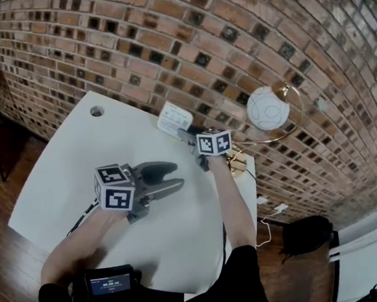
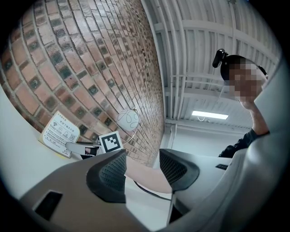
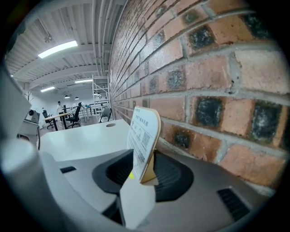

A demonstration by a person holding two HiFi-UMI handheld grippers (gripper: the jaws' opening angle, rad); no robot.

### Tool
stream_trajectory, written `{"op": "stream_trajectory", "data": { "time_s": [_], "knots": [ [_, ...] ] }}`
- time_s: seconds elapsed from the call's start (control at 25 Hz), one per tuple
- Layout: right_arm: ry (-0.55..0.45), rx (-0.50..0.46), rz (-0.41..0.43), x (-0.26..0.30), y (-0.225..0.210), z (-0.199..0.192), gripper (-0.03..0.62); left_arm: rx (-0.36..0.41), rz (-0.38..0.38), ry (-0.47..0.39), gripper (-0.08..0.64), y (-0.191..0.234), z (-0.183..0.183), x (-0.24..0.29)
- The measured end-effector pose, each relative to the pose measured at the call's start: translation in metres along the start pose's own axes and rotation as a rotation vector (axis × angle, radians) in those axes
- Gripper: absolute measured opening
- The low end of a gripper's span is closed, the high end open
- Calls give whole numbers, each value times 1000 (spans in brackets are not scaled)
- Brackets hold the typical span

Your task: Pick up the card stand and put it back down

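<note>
Your right gripper (image 3: 142, 176) has its jaws spread, with the card stand (image 3: 145, 138) upright between them. Its foot sits on the white table (image 1: 65, 174), close against the brick wall (image 1: 153, 36), and neither pad seems to press on it. So the stand looks set down already, and what remains is getting clear. Draw the tongs straight back along their own line and keep them level. Keep the gap even on both sides too, because the card is thin and tall on a small foot, and a brushing pad could tip it toward the wall. Your left gripper (image 2: 142, 170) is also spread, with nothing in it; only your other forearm shows beyond its pads. Leave it idle over mid-table. Only the right gripper view shows the slack around the card, since the marker cube covers that spot in the head view. The head view alone shows the globe lamp (image 1: 268, 108) beside your right wrist, so mind it as you pull away.
</note>
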State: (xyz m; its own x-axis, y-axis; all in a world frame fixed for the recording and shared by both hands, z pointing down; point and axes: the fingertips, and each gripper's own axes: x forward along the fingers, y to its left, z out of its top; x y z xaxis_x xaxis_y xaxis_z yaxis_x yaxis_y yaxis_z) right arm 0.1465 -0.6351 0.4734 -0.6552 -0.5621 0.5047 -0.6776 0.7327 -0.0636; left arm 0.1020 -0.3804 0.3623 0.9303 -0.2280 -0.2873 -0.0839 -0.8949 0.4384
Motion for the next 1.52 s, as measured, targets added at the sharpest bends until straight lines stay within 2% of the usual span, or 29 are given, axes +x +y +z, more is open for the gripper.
{"op": "stream_trajectory", "data": {
  "time_s": [0.56,1.52],
  "knots": [
    [35,50,-100,-7,-19,-12,171,7,1,0,224,0,0,-1],
    [29,75,-122,-8,-21,-13,171,8,0,-3,224,-1,3,-2]
  ]
}}
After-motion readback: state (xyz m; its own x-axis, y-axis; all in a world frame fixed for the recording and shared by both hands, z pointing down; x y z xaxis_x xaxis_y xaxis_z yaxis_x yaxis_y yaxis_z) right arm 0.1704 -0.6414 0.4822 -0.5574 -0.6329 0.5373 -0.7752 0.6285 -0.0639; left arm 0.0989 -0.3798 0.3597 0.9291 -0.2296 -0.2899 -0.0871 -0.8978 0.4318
